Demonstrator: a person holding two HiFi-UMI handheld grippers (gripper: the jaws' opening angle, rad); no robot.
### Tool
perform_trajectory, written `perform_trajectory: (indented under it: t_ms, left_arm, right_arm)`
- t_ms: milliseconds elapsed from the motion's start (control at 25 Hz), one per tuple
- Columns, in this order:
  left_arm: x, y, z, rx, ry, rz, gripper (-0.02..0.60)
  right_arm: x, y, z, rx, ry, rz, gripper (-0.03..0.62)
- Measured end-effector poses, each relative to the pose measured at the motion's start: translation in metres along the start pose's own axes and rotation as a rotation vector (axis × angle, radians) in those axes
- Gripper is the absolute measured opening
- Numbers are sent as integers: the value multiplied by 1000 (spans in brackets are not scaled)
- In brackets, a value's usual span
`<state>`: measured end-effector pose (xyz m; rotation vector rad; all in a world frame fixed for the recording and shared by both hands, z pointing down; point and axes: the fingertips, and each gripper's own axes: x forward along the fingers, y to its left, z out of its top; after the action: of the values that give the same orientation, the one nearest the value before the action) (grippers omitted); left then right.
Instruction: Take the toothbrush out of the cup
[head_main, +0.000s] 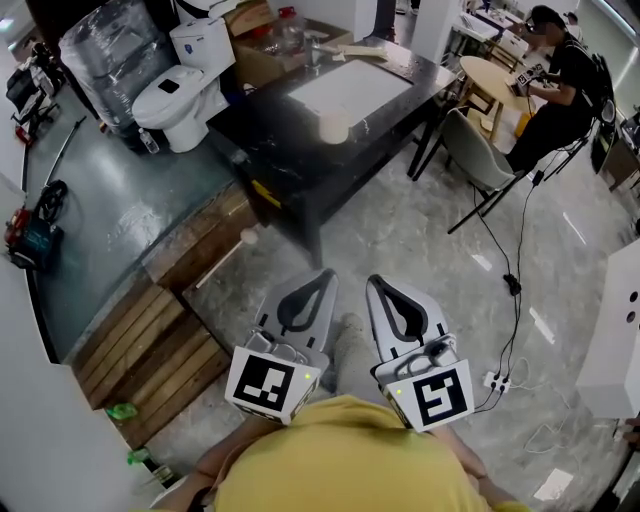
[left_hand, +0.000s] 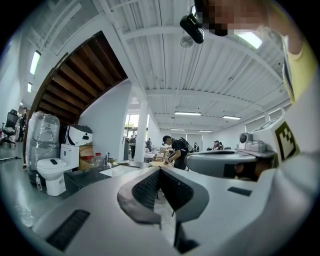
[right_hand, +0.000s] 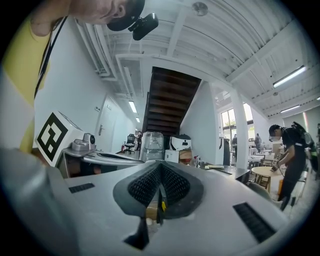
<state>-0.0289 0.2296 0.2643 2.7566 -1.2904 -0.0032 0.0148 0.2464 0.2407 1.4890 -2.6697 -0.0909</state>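
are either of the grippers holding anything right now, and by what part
Nothing is held. The left gripper and the right gripper each have their jaws together with nothing between them, well short of the cup on the dark table.

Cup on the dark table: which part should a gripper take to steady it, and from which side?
Probably the side wall of the cup, approached level from the near side. It looks upright with its round mouth up, and the dark table is bare in front of it, while the white sheet lies just behind. No toothbrush can be made out at this range.
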Motion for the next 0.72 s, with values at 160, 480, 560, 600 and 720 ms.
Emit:
perform_trajectory:
  t_ms: [160,480,560,600,720]
  left_arm:
    - [8,13,-2,-7,3,13,11]
    - [41,34,4,-4,-1,24,11]
    - [52,39,3,-4,1,25,11]
    - [59,40,4,-7,-1,26,11]
    - [81,48,8,-13,-8,31,11]
  right_arm:
    - [16,-5,-2,-15,18,17,15]
    - [50,-27,-5,-6,13,44,17]
    - [58,-37,-6,5,8,46,15]
    - [62,-43,-7,3,8,51,15]
    - [78,-59,-9,-13,14,73,17]
